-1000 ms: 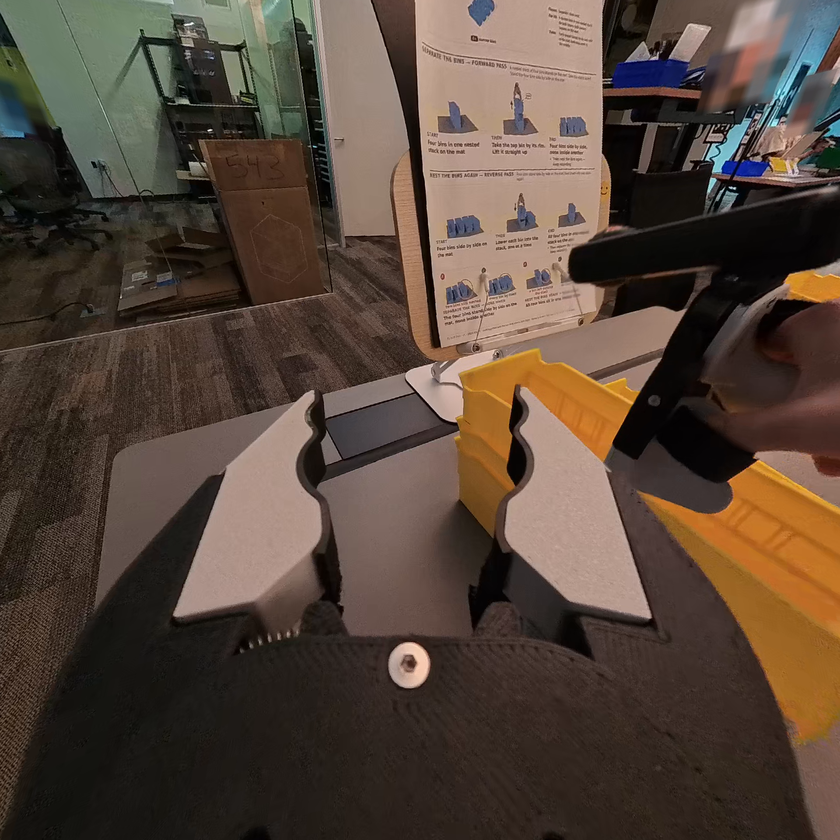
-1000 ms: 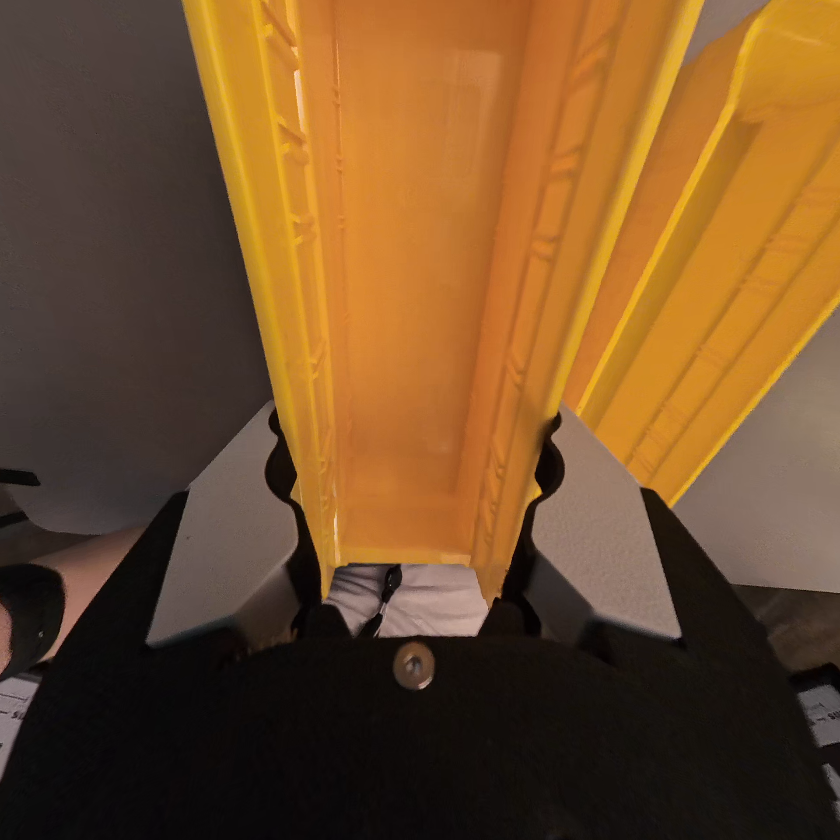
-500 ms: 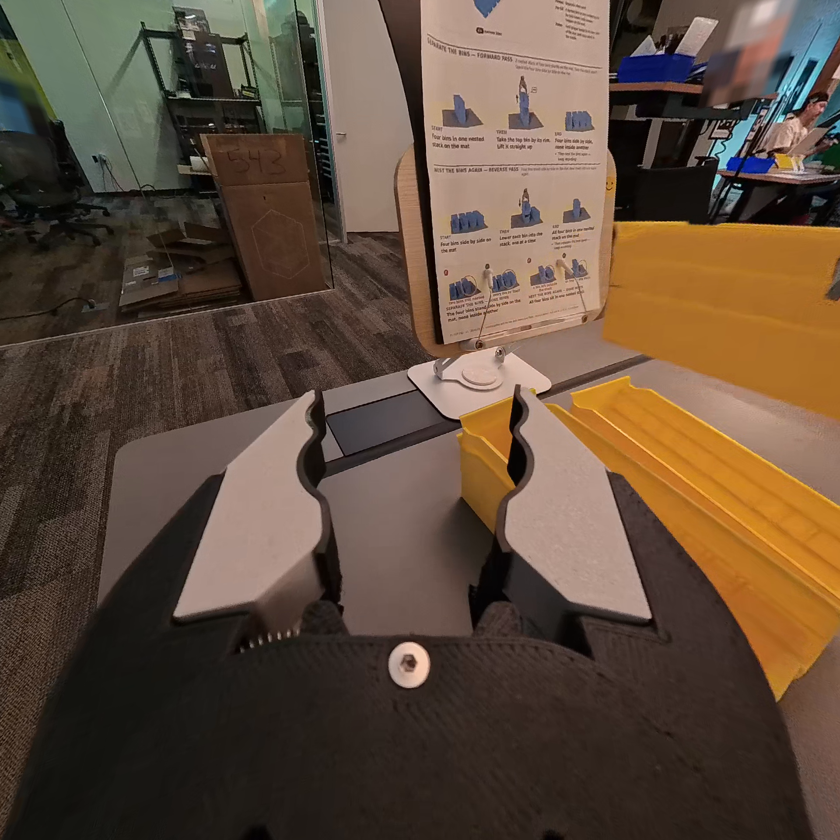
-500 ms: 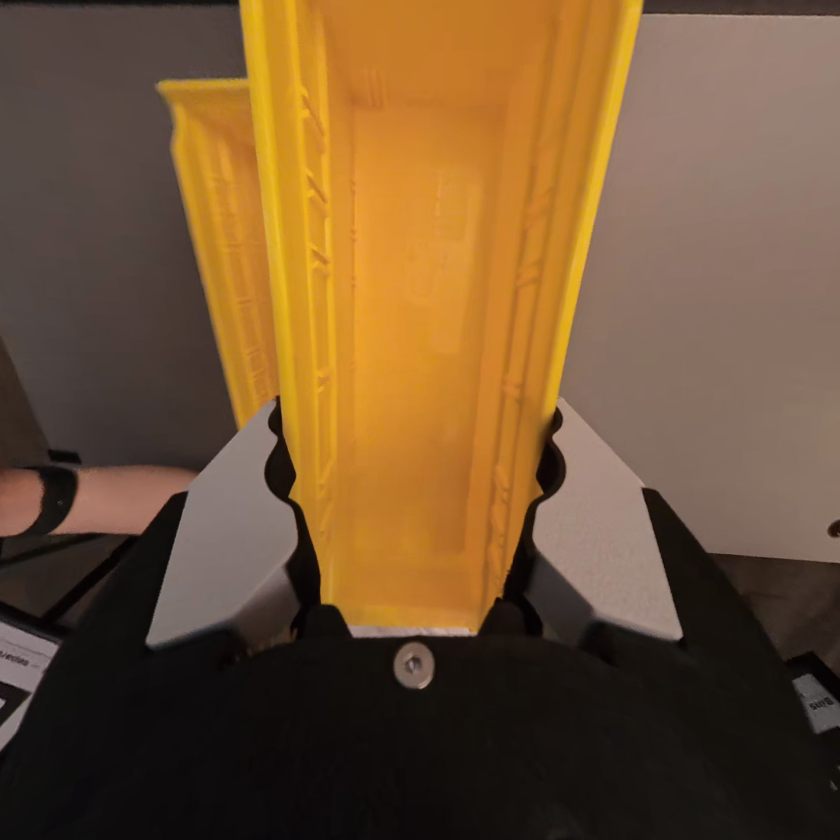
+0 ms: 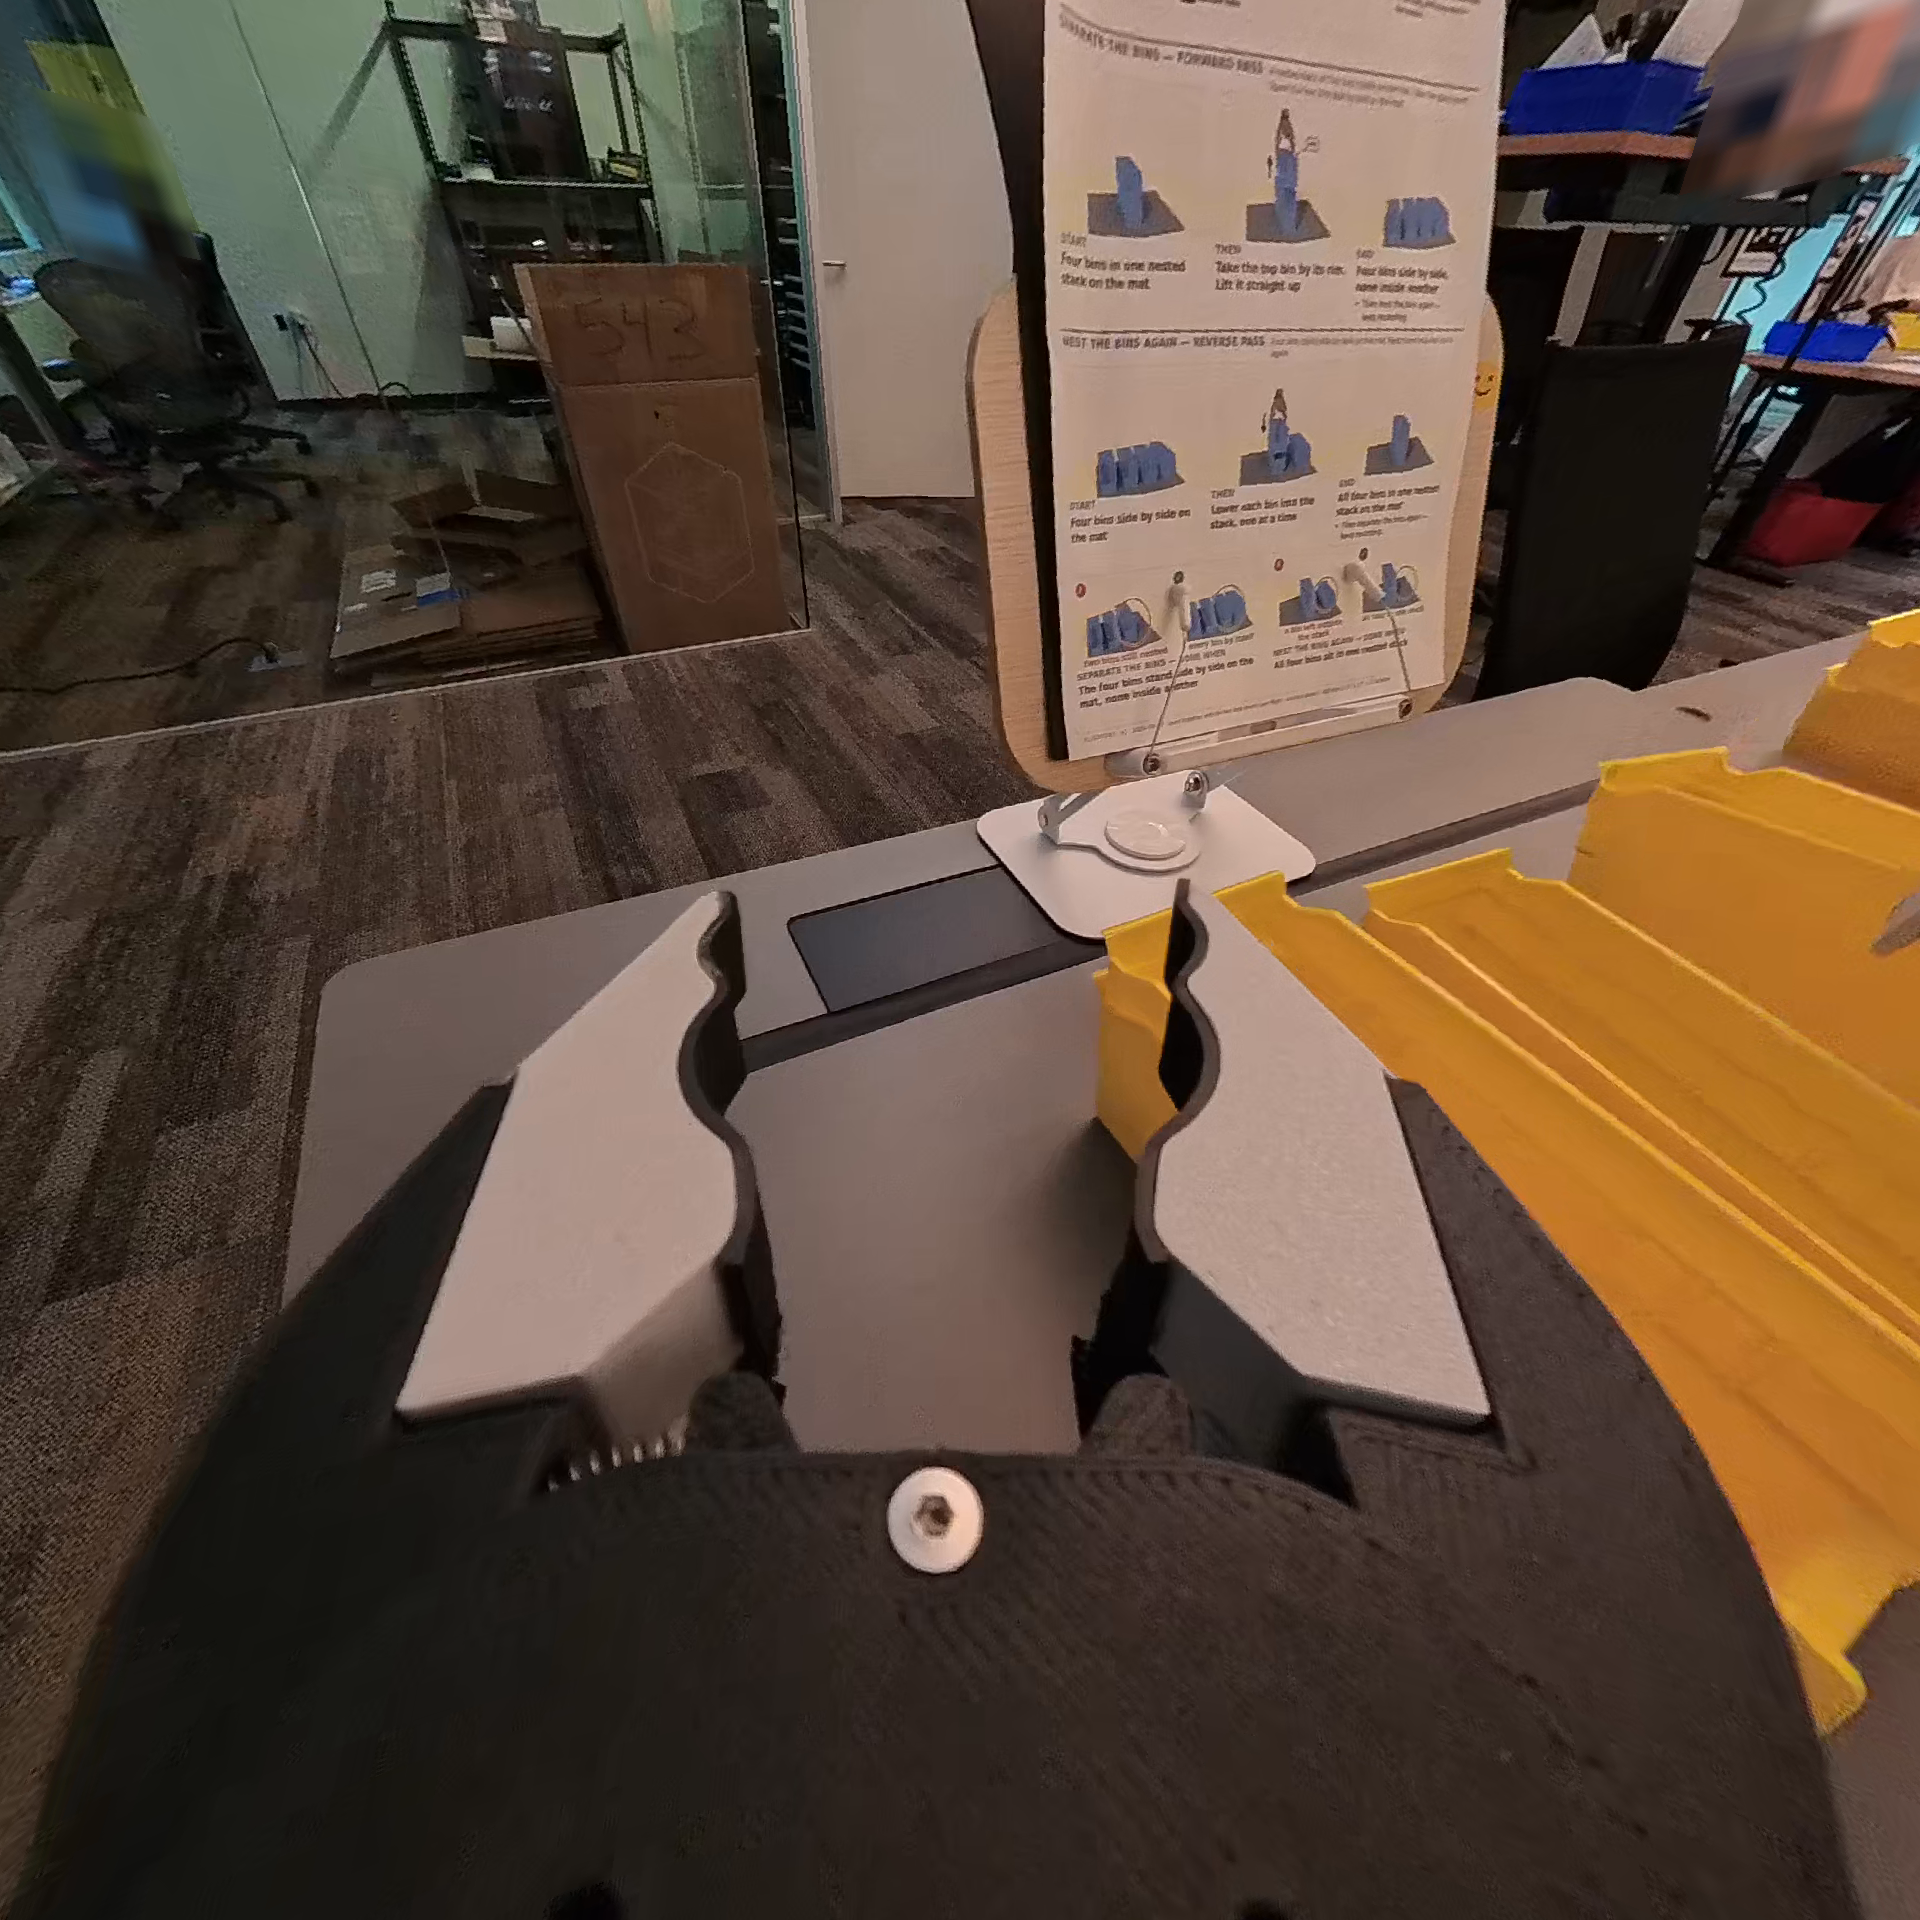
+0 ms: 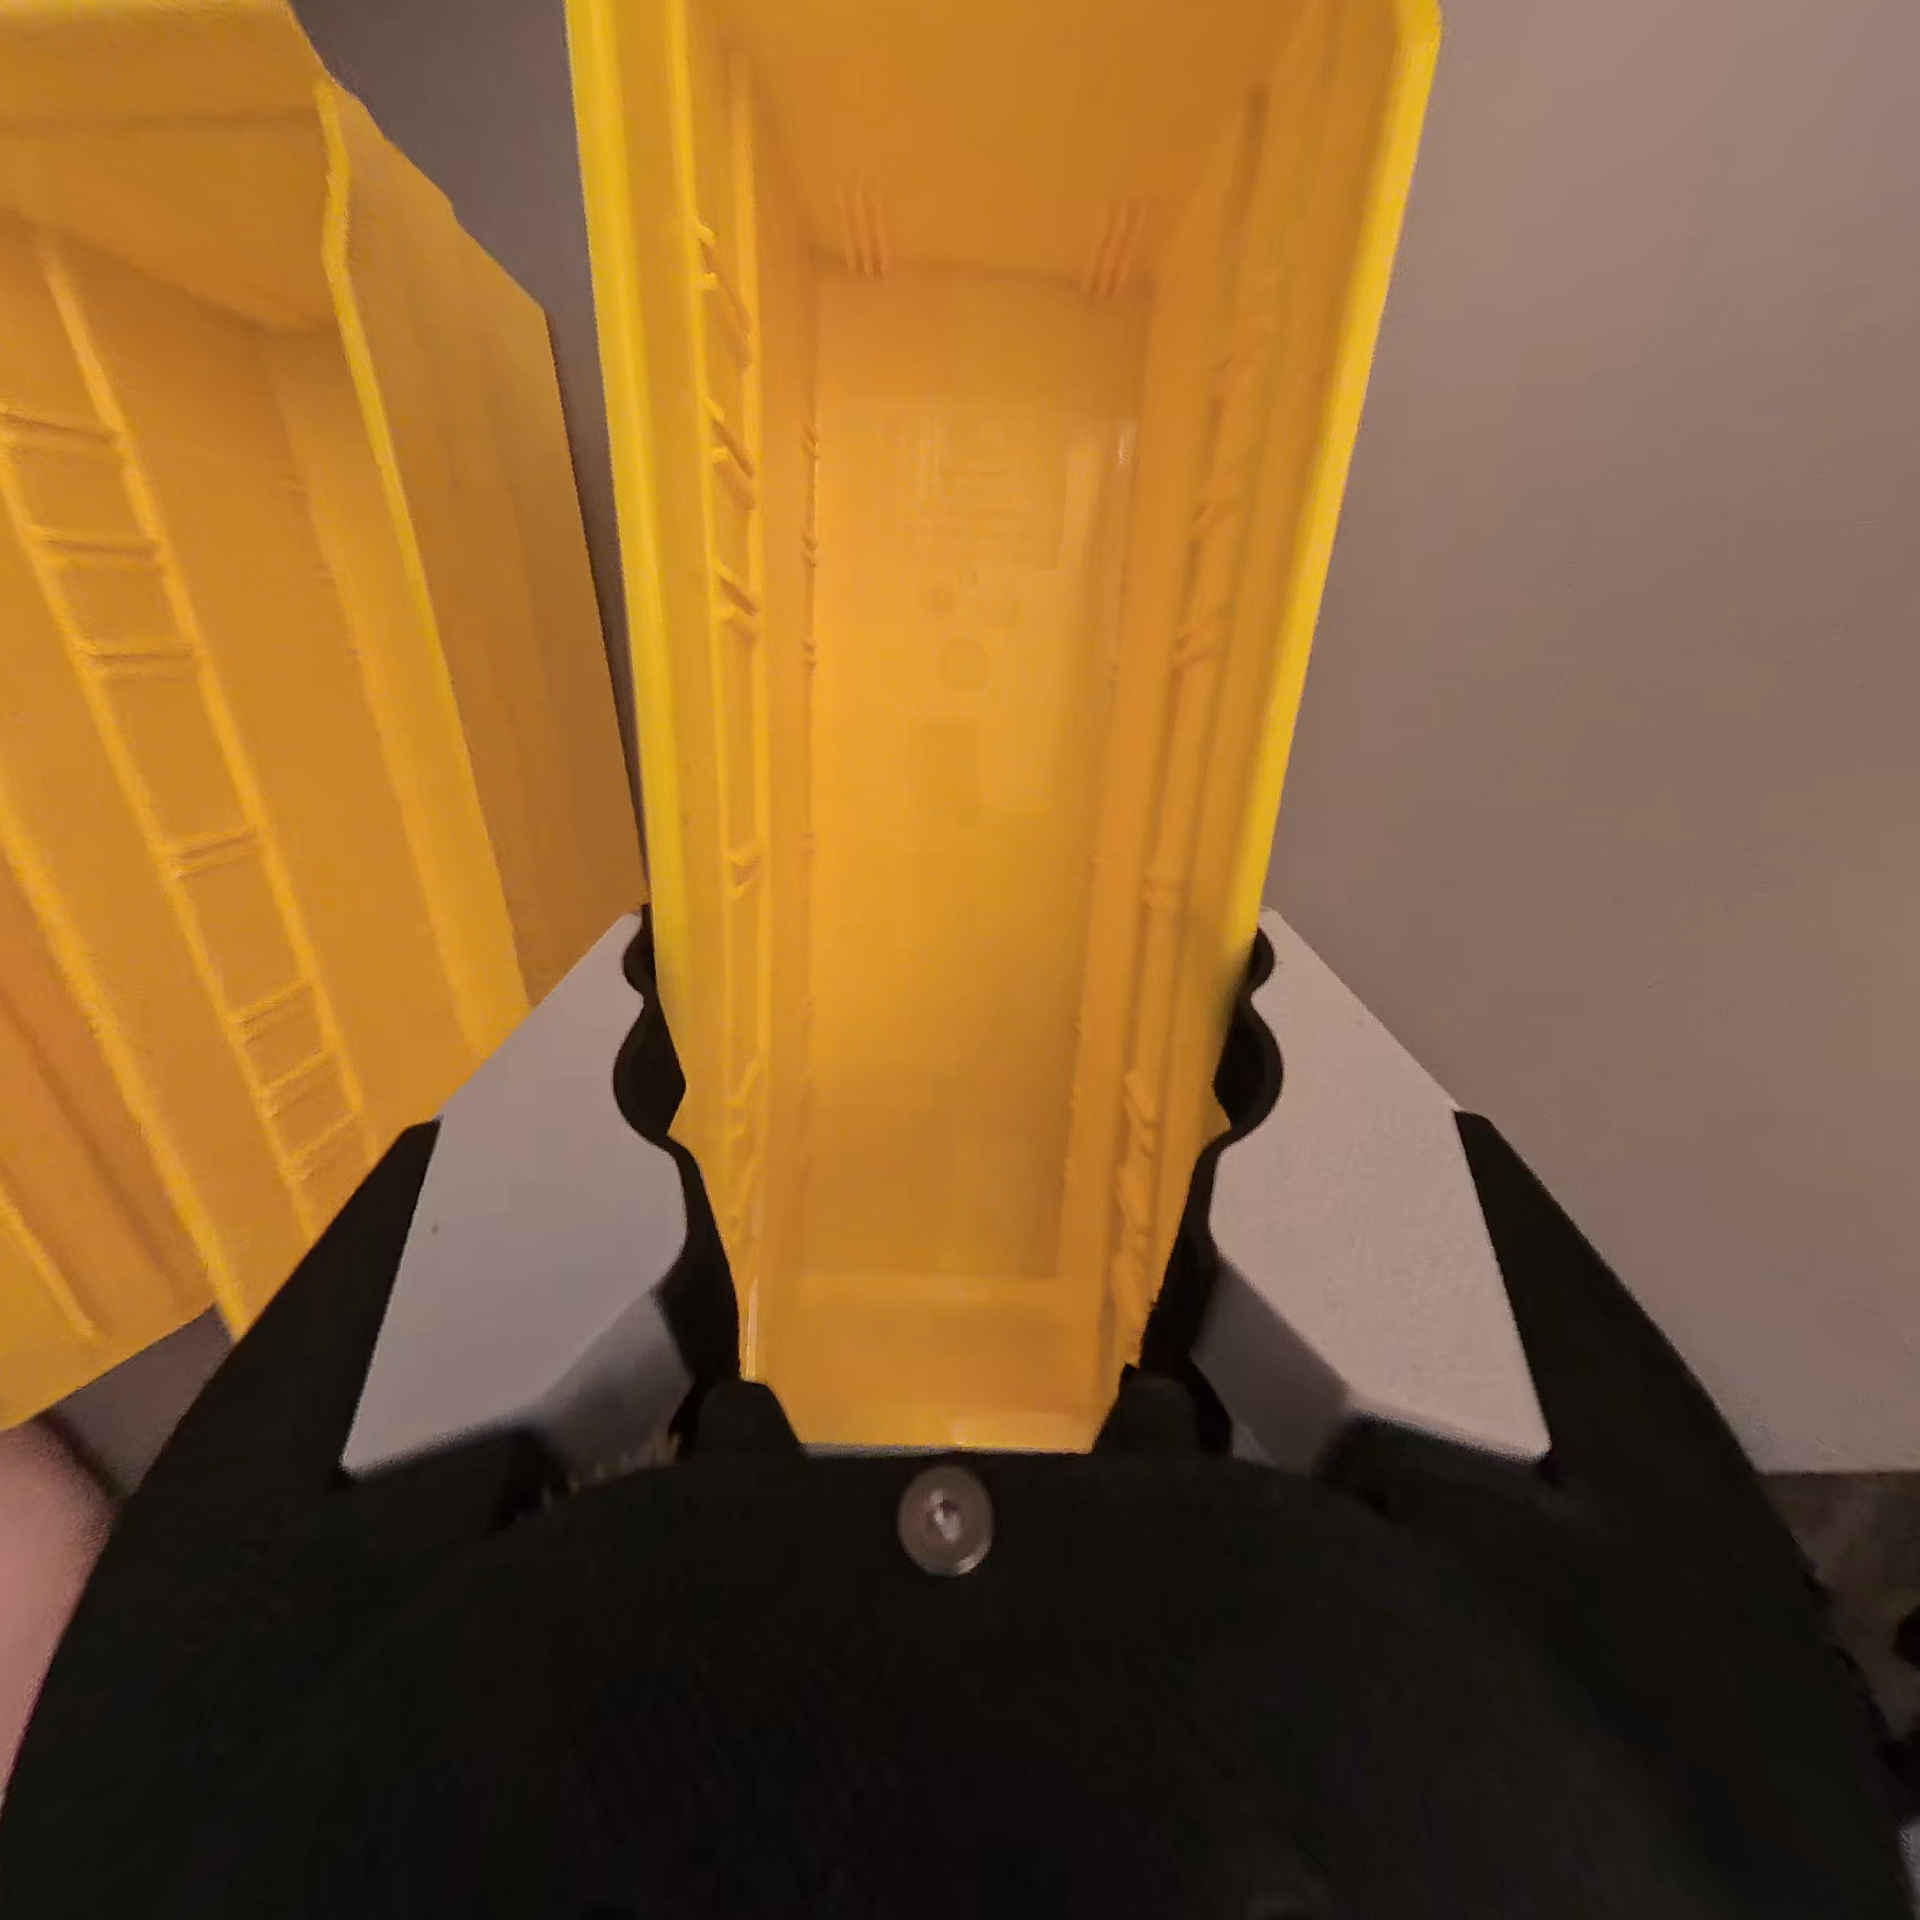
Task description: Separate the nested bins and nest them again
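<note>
My right gripper (image 6: 951,1039) is shut on a yellow bin (image 6: 987,675), with its pads pressed against the two long walls near one end. The stack of nested yellow bins (image 6: 208,727) lies close on its left. In the left wrist view the stack (image 5: 1558,1195) lies on the grey table (image 5: 914,1195), just right of my left gripper (image 5: 951,997), which is open and empty above the table. The held bin (image 5: 1745,894) shows beyond the stack. Whether it rests on the table I cannot tell.
A sheet of instructions on a wooden stand (image 5: 1247,416) with a white base (image 5: 1143,842) stands at the table's far edge. A black panel (image 5: 914,935) is set into the table. Another yellow bin (image 5: 1870,707) lies at the far right.
My right gripper lifted the bin out of the stack, carried it to the right and brought it down beside the stack. My left gripper has stayed open and almost still.
</note>
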Demonstrator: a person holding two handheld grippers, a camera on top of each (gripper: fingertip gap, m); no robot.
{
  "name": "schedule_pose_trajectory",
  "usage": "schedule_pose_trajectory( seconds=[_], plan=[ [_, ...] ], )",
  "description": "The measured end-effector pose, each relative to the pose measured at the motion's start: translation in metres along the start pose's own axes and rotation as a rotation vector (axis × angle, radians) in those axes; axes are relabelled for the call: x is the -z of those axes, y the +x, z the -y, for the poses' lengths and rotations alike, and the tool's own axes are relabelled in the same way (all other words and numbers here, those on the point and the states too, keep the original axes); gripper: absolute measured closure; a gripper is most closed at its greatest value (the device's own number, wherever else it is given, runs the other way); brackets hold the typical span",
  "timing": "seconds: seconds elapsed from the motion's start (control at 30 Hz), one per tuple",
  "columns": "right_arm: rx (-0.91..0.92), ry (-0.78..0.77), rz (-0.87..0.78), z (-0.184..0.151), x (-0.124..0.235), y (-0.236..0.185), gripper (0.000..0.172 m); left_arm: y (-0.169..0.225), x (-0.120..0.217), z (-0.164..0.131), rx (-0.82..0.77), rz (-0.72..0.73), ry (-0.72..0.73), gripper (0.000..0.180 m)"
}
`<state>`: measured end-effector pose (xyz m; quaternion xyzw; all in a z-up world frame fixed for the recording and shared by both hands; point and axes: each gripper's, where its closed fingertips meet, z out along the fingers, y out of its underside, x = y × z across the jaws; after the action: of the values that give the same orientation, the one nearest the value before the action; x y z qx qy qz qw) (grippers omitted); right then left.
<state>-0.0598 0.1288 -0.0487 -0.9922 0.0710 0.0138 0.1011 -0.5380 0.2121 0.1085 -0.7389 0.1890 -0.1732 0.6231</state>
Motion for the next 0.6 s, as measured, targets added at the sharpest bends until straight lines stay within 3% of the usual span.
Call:
schedule_pose_trajectory(
  seconds=[0.23,0.4,0.6],
  plan=[
    [0.031,-0.004,-0.035,-0.014,-0.037,-0.005,0.062,0.008,-0.008,-0.004,0.007,-0.010,-0.027,0.099],
    [0.016,0.020,-0.034,-0.018,-0.049,-0.005,0.054,0.059,-0.007,0.009,0.070,-0.198,-0.002,0.097],
    [0.166,0.073,-0.001,-0.019,-0.039,-0.005,0.048,0.104,-0.006,0.015,0.053,-0.226,-0.035,0.079]
  ],
)
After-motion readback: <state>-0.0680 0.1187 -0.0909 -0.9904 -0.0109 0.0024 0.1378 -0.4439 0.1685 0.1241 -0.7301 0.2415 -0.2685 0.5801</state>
